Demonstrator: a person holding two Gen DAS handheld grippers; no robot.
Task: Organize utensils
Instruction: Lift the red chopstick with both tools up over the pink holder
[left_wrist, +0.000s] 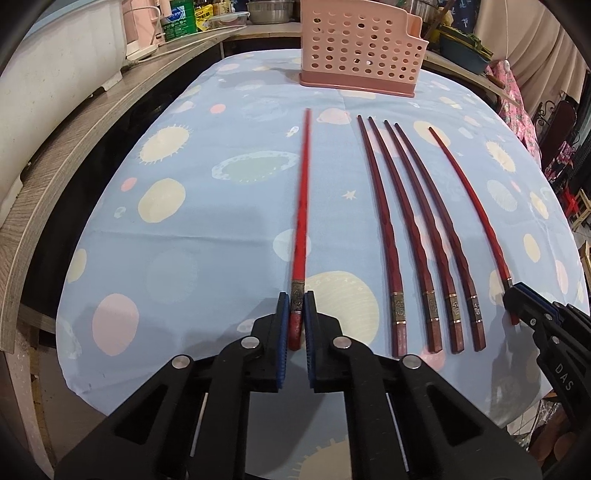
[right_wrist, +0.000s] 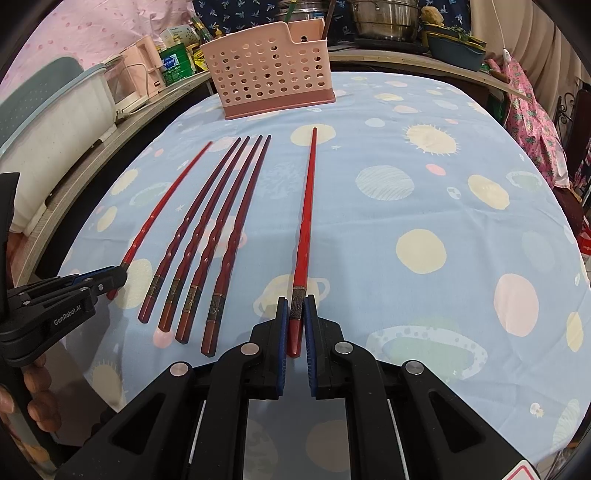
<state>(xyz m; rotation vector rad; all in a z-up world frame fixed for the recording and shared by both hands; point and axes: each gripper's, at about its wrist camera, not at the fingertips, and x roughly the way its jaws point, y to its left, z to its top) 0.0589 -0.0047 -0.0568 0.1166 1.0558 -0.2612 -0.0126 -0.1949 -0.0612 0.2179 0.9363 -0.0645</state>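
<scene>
My left gripper (left_wrist: 296, 300) is shut on the thick end of a red chopstick (left_wrist: 301, 206), which points away toward the pink perforated utensil holder (left_wrist: 360, 51). My right gripper (right_wrist: 295, 303) is shut on the thick end of another red chopstick (right_wrist: 306, 206). Each gripper also shows from the side in the other view: the right one (left_wrist: 517, 295) and the left one (right_wrist: 114, 277). Between the two held chopsticks, several dark red chopsticks (left_wrist: 417, 236) lie side by side on the tablecloth; they also show in the right wrist view (right_wrist: 210, 229). The holder (right_wrist: 271, 70) stands at the far edge.
The table carries a light blue cloth with planet prints (left_wrist: 192, 258). A wooden counter (left_wrist: 74, 140) runs along the left with a white appliance, tins and pots. Pots and a green basin (right_wrist: 454, 48) stand behind the table. Pink fabric hangs at the right.
</scene>
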